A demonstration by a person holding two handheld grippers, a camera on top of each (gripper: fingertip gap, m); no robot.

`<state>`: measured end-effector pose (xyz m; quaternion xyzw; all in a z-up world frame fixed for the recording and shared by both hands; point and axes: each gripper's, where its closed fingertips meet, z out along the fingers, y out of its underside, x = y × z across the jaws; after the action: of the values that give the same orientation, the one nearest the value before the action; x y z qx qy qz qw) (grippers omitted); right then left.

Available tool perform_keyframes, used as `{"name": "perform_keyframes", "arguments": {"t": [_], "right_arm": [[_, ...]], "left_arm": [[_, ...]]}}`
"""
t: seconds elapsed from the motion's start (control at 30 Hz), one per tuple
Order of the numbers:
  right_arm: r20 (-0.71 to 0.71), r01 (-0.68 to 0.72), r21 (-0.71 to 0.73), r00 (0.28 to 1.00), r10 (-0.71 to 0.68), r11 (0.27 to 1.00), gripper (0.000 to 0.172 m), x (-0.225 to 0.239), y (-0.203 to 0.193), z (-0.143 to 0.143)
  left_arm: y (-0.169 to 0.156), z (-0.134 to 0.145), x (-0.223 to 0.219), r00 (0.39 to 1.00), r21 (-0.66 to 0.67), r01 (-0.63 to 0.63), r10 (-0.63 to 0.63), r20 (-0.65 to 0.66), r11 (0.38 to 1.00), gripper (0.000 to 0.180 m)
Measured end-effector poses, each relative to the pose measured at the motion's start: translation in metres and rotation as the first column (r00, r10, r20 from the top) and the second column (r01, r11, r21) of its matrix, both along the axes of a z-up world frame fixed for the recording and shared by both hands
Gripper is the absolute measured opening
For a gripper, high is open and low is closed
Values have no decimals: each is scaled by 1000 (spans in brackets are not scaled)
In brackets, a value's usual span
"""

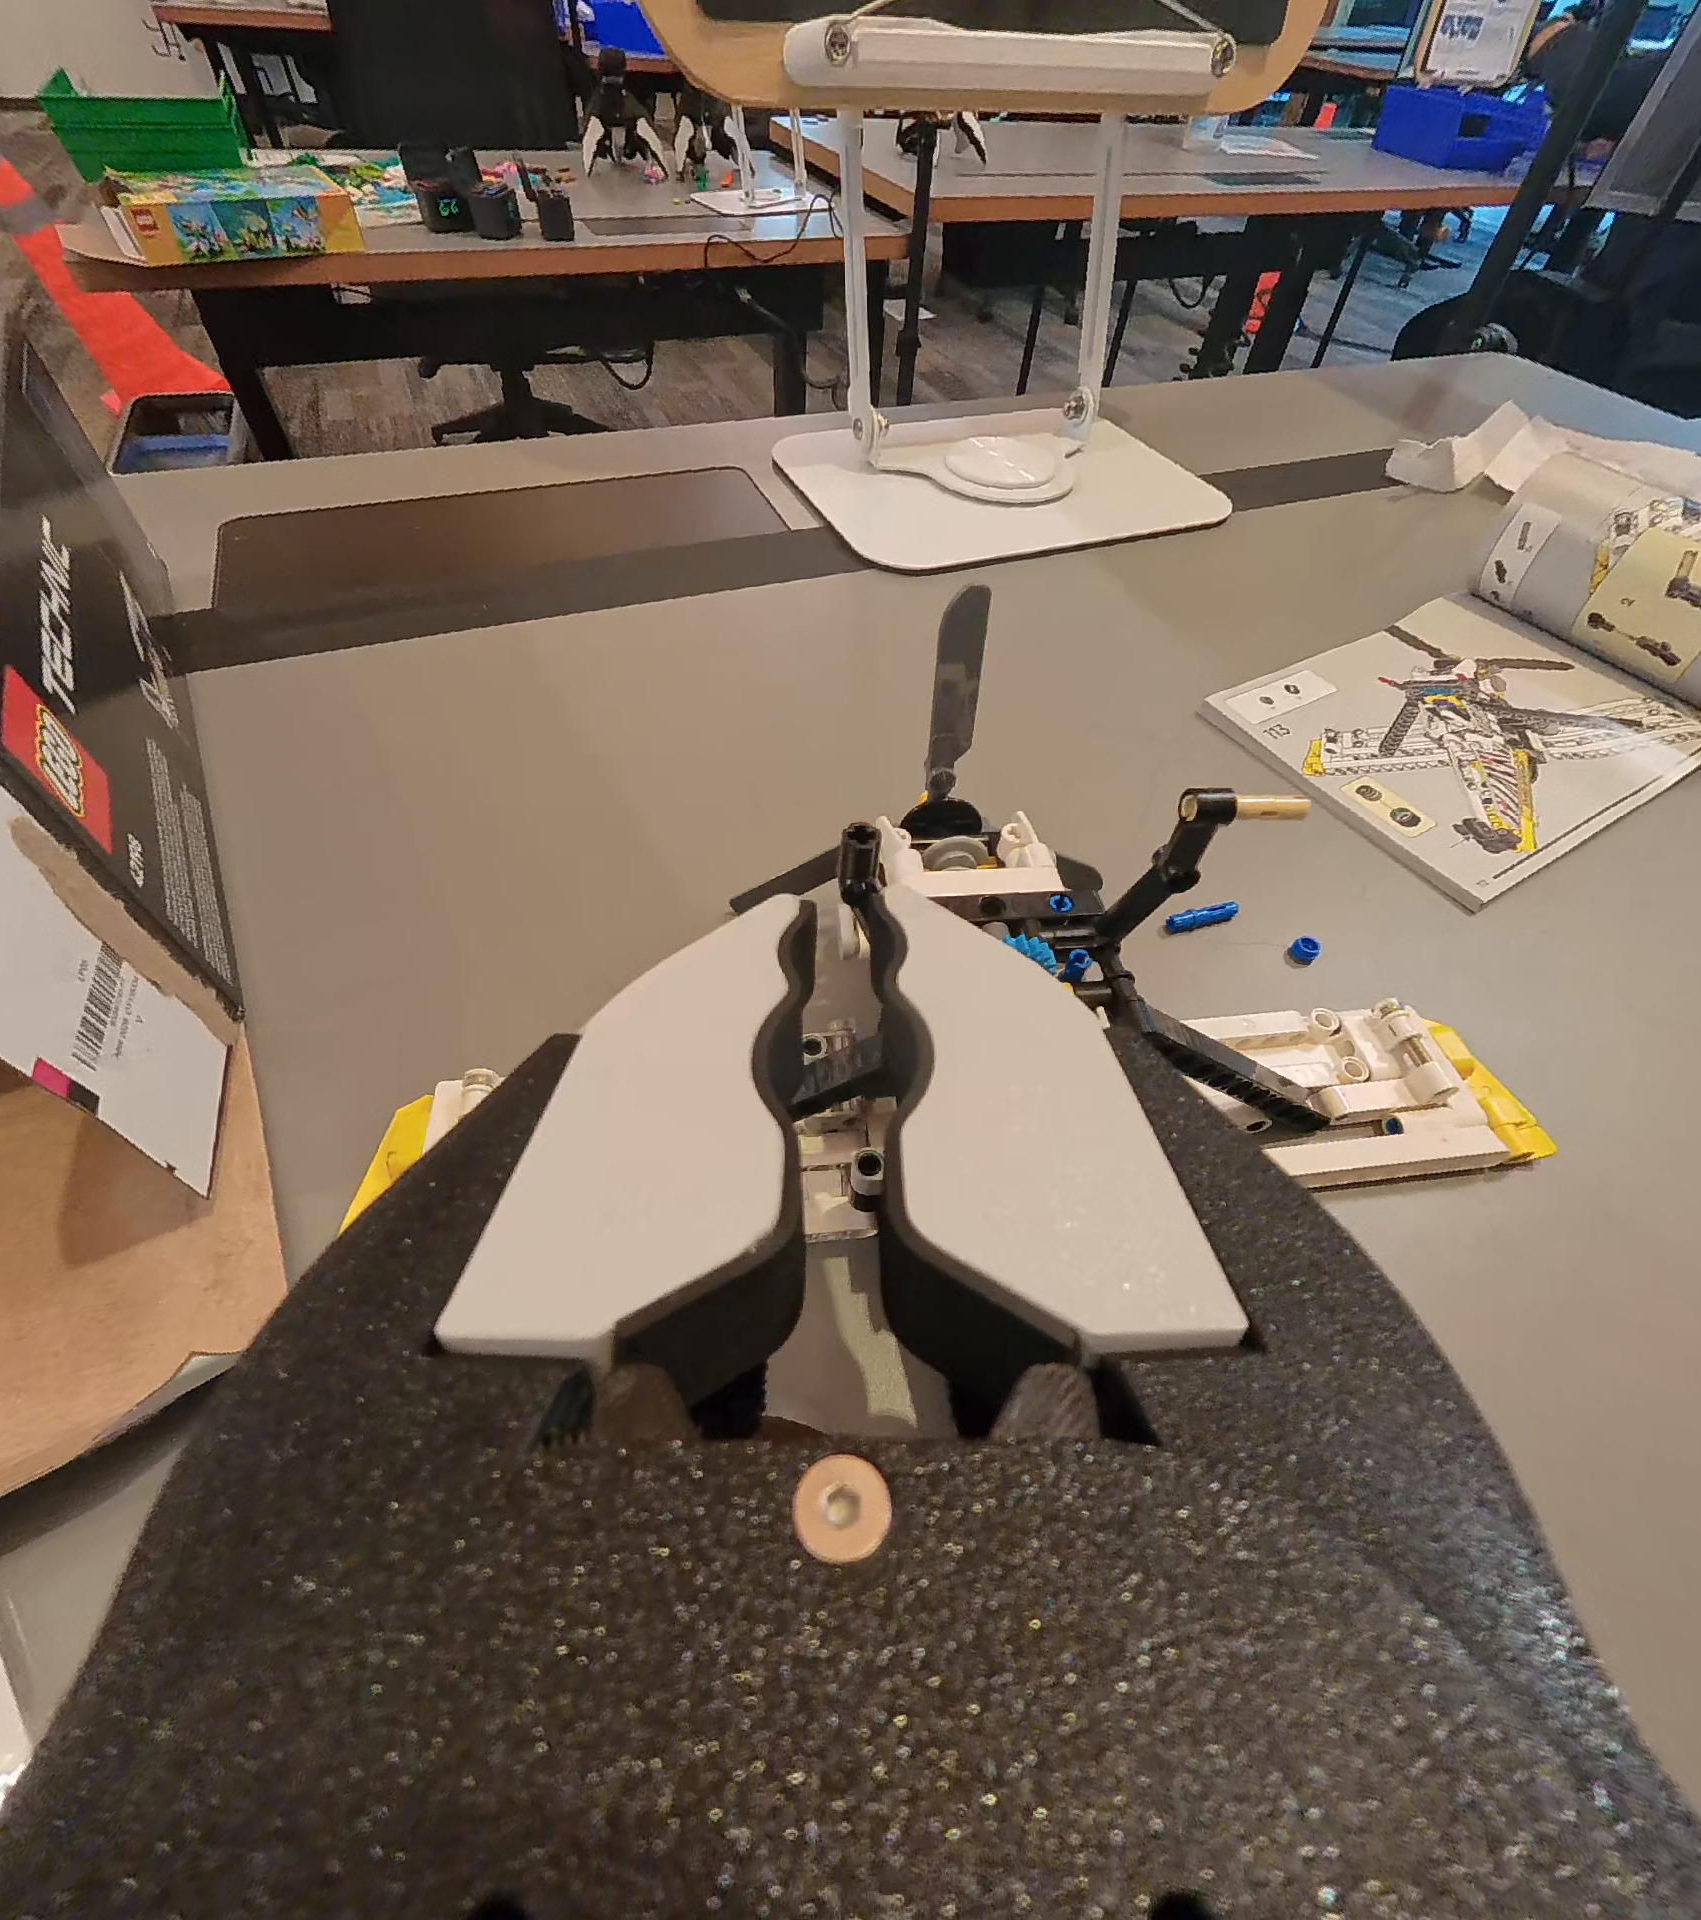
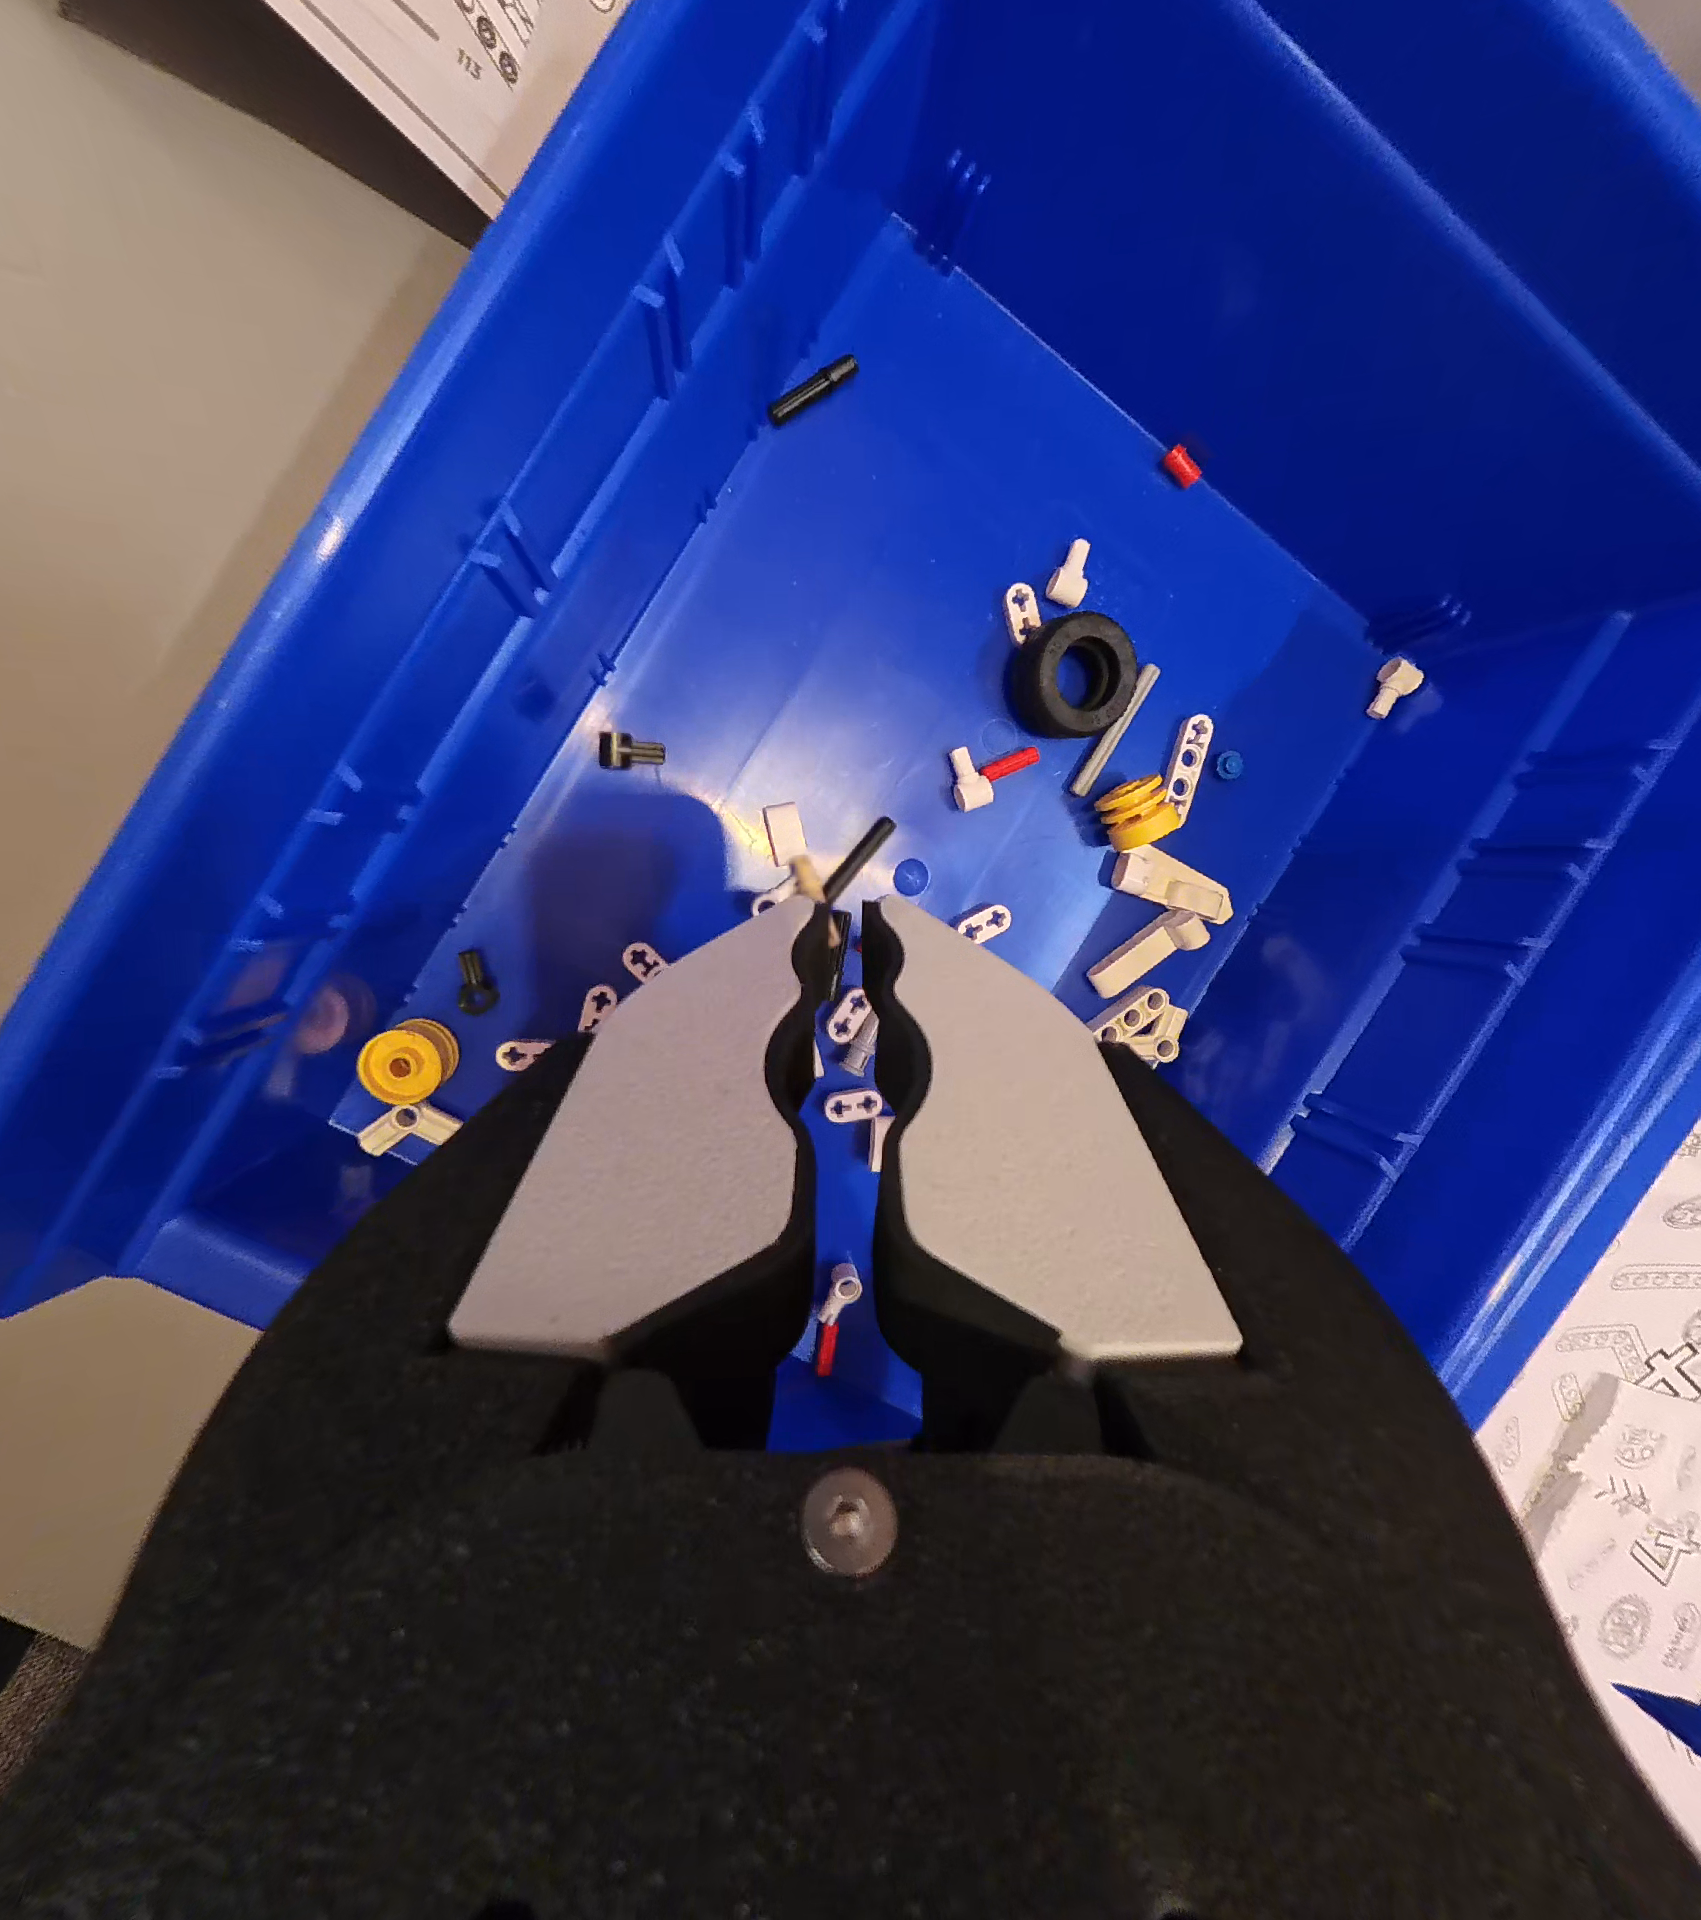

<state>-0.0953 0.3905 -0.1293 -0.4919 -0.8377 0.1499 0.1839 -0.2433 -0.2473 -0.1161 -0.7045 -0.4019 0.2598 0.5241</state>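
My left gripper (image 1: 856, 916) is shut on a thin black lever arm (image 1: 870, 906) of a white, black and yellow brick-built aircraft model (image 1: 1022, 883) on the grey table (image 1: 513, 831). The arm's black connector end (image 1: 861, 857) sticks up past the fingertips. A dark propeller blade (image 1: 960, 686) points away behind it. My right gripper (image 2: 841, 916) hangs inside a blue bin (image 2: 1448, 468), nearly closed on a short black rod (image 2: 856, 857) that juts out from the tips. A tan pin (image 2: 810, 878) crosses it at the left fingertip.
A black toy box (image 1: 98, 727) stands left, an open instruction booklet (image 1: 1511, 727) right, a white stand base (image 1: 1002, 499) behind. A blue pin (image 1: 1201, 916) and blue stud (image 1: 1303, 947) lie loose. The bin holds a tyre (image 2: 1074, 673), yellow wheels (image 2: 406, 1062) and small white parts. The dark propeller blade (image 1: 960, 686) is about 7 cm from my left fingertips.
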Motion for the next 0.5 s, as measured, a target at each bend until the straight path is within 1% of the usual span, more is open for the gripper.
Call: {"name": "perform_keyframes", "arguments": {"t": [0.17,0.27,0.4,0.5], "right_arm": [[-7,1,0,1000,-1,1000,6,0,-1,2],[-26,5,11,1000,-5,1000,6,0,-1,8],[-75,-5,31,997,7,999,6,0,-7,26],[-124,-36,58,991,43,998,7,-5,-22,45]], "left_arm": [[1,0,1,1000,-3,7,-7,1,1000,10],[2,-1,1,1000,-7,11,-11,3,1000,10],[3,-2,1,1000,-9,13,-13,6,1000,10],[3,-2,1,1000,-11,14,-14,8,1000,10]]}}
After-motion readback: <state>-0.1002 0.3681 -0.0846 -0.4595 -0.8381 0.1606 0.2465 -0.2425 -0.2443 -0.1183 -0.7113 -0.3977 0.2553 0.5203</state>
